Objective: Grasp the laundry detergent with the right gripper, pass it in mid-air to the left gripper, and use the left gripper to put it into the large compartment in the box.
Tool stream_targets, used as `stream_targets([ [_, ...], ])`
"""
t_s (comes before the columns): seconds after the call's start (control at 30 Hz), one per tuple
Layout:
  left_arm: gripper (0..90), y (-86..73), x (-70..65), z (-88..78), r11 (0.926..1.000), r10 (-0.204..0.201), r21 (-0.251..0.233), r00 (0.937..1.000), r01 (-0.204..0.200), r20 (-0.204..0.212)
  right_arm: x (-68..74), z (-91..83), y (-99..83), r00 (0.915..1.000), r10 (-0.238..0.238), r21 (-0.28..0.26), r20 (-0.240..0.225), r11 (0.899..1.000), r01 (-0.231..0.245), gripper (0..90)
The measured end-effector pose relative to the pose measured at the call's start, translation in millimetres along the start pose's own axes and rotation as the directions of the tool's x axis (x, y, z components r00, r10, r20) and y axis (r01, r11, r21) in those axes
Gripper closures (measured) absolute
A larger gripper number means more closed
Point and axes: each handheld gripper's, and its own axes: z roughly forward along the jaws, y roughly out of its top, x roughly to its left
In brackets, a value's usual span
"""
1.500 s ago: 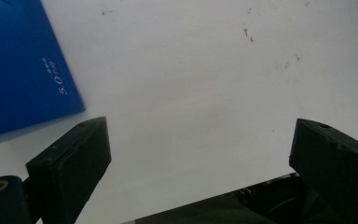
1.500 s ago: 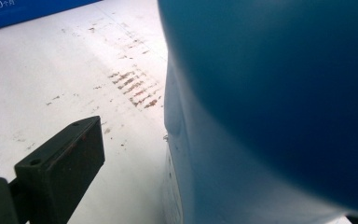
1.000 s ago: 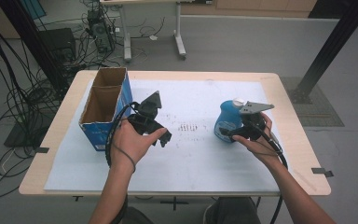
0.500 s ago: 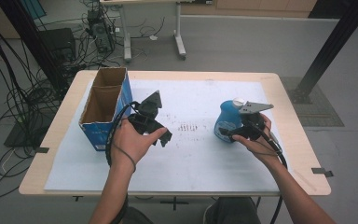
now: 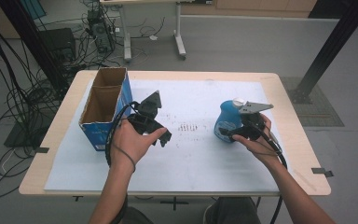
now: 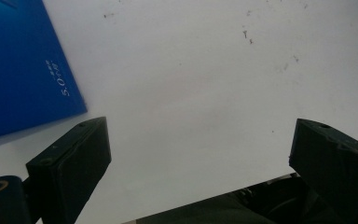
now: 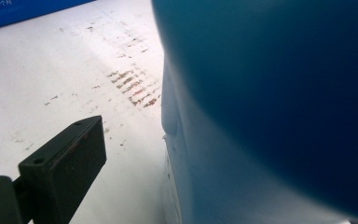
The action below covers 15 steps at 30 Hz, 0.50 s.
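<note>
On the white-covered table (image 5: 200, 163), the right gripper (image 5: 242, 129) spreads its fingers around a blue rounded plastic bottle (image 5: 226, 122), while the left gripper (image 5: 154, 125) hovers open-fingered beside a blue cardboard box (image 5: 103, 130).

The blue jug (image 5: 227, 122) stands upright on the right half of the surface (image 5: 196, 163), roughly level with the middle of its depth. It is a squat, rounded vessel of glossy blue-teal plastic, broad at the belly and narrowing toward the top, where a small pale cap sits. It rests on the white sheet just right of a patch of dark scuff marks. In the right gripper view its smooth curved wall (image 7: 270, 102) looms very close, darker above and paler near the base where it meets the sheet. The right gripper (image 5: 235, 136) is pressed against its near right flank; whether it clamps the jug cannot be told.
</note>
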Motion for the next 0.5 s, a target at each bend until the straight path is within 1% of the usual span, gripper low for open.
stream_targets([
  [0.3,5.8,0.2,-0.6,-0.3,1.0,0.004,0.0,1.0,-0.004,0.001,-0.1,0.3,-0.4,1.0,-0.003,0.001,0.007,1.0,0.003,8.0],
  [0.4,5.8,-0.4,-0.1,-0.4,1.0,0.002,-0.001,1.0,-0.002,-0.001,-1.1,-0.5,-0.9,0.9999,0.007,-0.001,0.011,1.0,-0.007,10.8],
  [0.43,5.8,-0.8,0.0,-0.5,1.0,-0.003,-0.003,1.0,0.003,0.001,-1.8,-0.7,-1.3,0.9999,0.011,-0.004,0.012,1.0,-0.011,13.4],
  [0.5,5.8,-1.0,0.2,-0.8,1.0,-0.002,-0.004,1.0,0.002,0.0,-2.5,-0.8,-1.8,0.9998,0.013,-0.005,0.013,1.0,-0.013,15.5],
])
